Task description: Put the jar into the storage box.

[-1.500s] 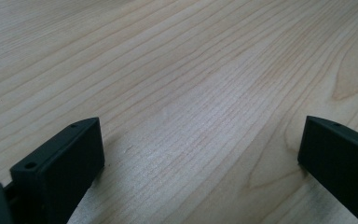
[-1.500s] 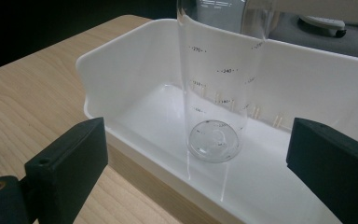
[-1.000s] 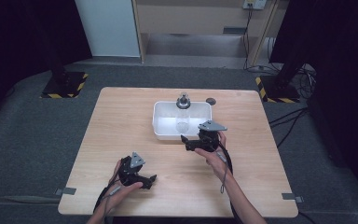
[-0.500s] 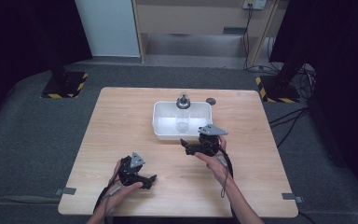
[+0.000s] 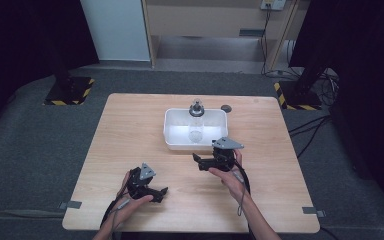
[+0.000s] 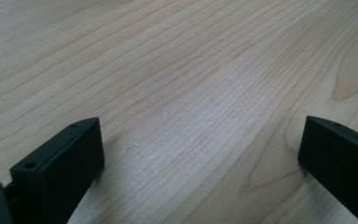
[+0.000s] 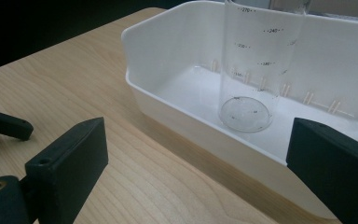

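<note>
A clear glass cylinder (image 7: pixel 251 70) with printed black graduation marks and a round base stood upright inside a smooth white plastic tub (image 7: pixel 168 60) with rounded corners, just ahead of the right gripper (image 7: pixel 200 158) and a little toward its right-hand jaw. That gripper's two blocky matte-black jaws stood wide apart with nothing between them, held just short of the tub's near wall over the pale, fine-grained wooden table (image 7: pixel 74 93). The left gripper (image 6: pixel 200 149) lay low on the same wood, well apart from the tub, its jaws likewise spread wide and empty.
</note>
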